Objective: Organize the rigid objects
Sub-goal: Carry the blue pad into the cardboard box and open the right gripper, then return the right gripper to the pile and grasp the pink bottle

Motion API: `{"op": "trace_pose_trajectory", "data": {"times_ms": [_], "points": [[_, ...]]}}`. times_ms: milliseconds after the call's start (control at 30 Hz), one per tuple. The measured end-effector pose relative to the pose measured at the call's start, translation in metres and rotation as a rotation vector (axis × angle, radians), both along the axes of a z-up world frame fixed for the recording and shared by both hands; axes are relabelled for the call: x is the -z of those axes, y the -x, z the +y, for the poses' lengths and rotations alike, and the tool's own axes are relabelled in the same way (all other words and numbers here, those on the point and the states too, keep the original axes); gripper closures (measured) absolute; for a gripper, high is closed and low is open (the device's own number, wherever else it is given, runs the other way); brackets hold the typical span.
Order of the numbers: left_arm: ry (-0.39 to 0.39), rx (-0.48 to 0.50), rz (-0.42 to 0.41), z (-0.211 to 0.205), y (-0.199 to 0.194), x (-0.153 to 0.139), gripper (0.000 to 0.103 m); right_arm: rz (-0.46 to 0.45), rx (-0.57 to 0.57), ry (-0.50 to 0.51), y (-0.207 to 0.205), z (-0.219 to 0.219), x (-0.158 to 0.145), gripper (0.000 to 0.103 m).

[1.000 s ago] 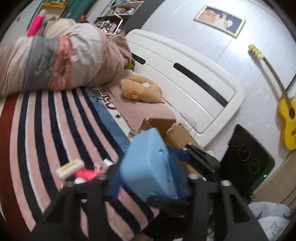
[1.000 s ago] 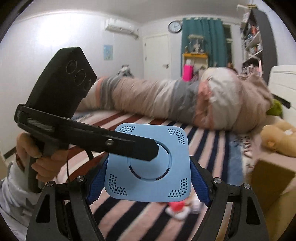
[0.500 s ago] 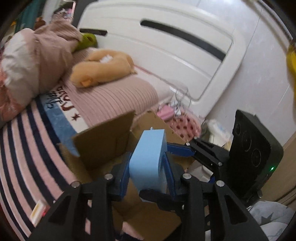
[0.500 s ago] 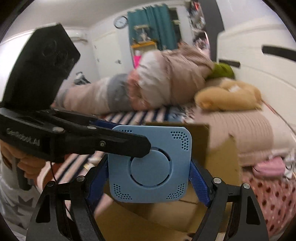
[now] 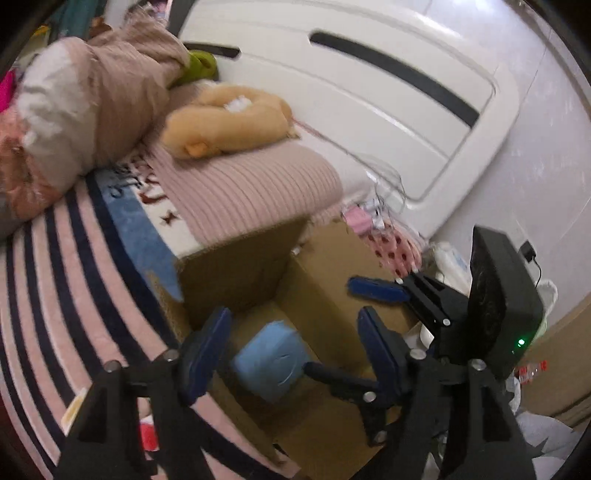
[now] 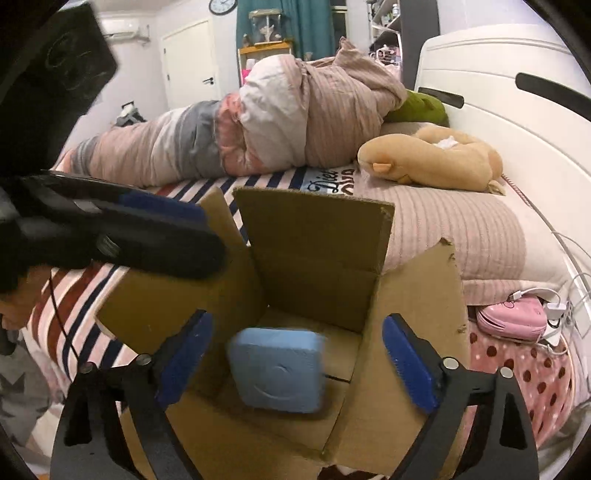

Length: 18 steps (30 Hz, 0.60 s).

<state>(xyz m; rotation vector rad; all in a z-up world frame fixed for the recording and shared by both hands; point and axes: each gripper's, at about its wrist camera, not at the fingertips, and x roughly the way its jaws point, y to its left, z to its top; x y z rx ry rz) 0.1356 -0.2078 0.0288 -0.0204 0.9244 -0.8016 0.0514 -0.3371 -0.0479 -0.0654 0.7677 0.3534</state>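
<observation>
Bed, striped cover (image 5: 55, 280): rolled quilt (image 6: 280, 122) across its far side. Tan plush toy (image 6: 432, 158) on ribbed pink blanket (image 6: 458, 232) at the head end, beside white headboard (image 5: 369, 99). Green plush (image 6: 421, 107) against headboard. Pink pouch (image 6: 513, 317) at the bed's corner. Wall clock (image 6: 222, 5).

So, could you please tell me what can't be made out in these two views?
- Blue box: motion-blurred in both views; whether it is resting or falling is unclear.
- Cardboard box floor: near corner hidden by its front wall, right view.
- Items on the striped blanket, lower left of left view: blocked by the left gripper.
</observation>
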Motion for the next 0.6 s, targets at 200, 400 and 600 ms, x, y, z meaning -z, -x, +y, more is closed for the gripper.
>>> {"op": "trace_pose_trajectory", "data": {"times_ms": [200,400,600], "points": [[0.043,-0.163,-0.104,0.079,0.022,-0.029,0.028,-0.112,-0.048,0.037,0.011,0.039,-0.029,0.001],[0.009,-0.359,-0.199,0.166,0.055,-0.03,0.022,-0.181,-0.258,-0.021,0.028,0.113,-0.057,0.001],[-0.016,-0.546,-0.173,0.244,0.07,0.011,0.022,-0.003,-0.439,-0.075,0.018,0.2,-0.029,0.002]]}}
